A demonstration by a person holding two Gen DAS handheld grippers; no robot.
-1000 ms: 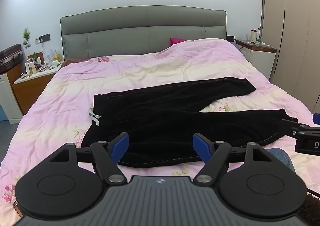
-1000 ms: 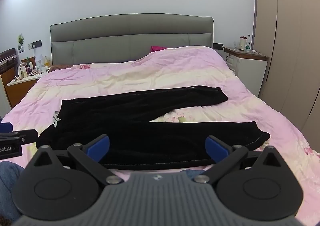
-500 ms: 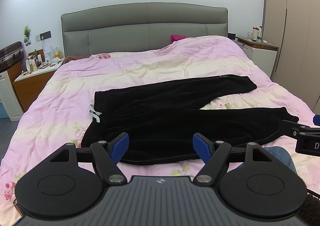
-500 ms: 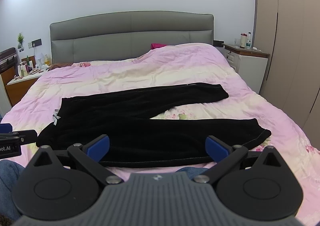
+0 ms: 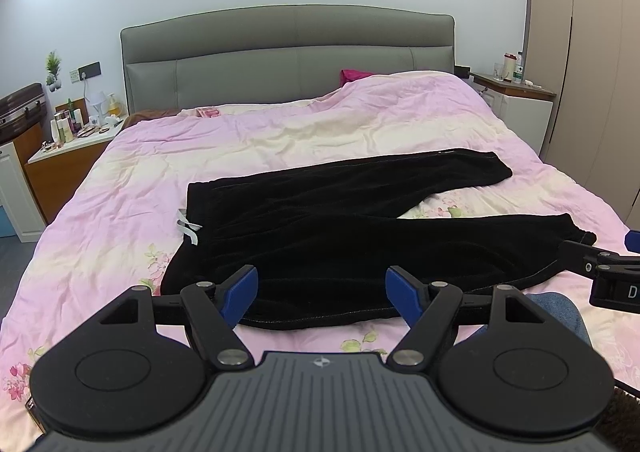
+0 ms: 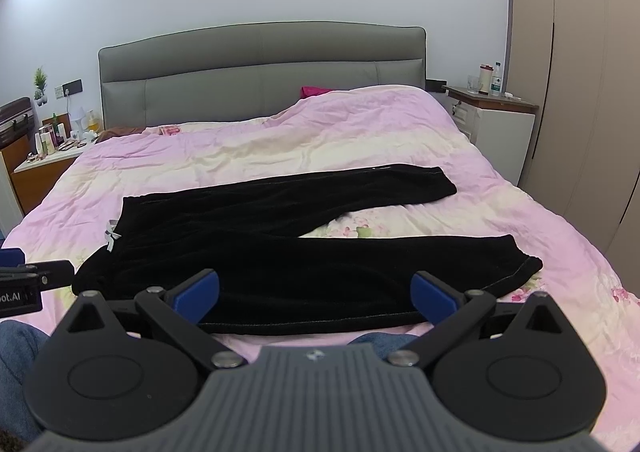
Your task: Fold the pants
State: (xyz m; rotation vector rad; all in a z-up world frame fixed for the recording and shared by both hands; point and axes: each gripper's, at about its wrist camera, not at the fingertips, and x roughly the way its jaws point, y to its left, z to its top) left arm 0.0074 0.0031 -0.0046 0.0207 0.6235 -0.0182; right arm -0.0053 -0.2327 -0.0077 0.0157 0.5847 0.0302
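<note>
Black pants [image 5: 320, 236] [image 6: 280, 252] lie spread flat on the pink bed cover, waistband to the left with a pale drawstring bow [image 5: 188, 226] [image 6: 111, 236], both legs running right and splayed apart. My left gripper [image 5: 322, 294] hovers open above the near edge of the seat part, nothing between its blue pads. Over the near leg my right gripper [image 6: 316, 294] is held wide open and empty too. Each gripper's tip shows at the edge of the other's view.
The bed [image 5: 120, 212] has a grey headboard [image 5: 288, 56]. A cluttered nightstand [image 5: 68, 148] stands left, a white nightstand [image 5: 520, 108] and wardrobe doors [image 5: 592, 52] right. A person's jeans-clad knees [image 6: 16, 352] are at the near bed edge.
Both views have tilted up slightly, so the pants sit a little higher in the picture. Pants and gripper openings are unchanged.
</note>
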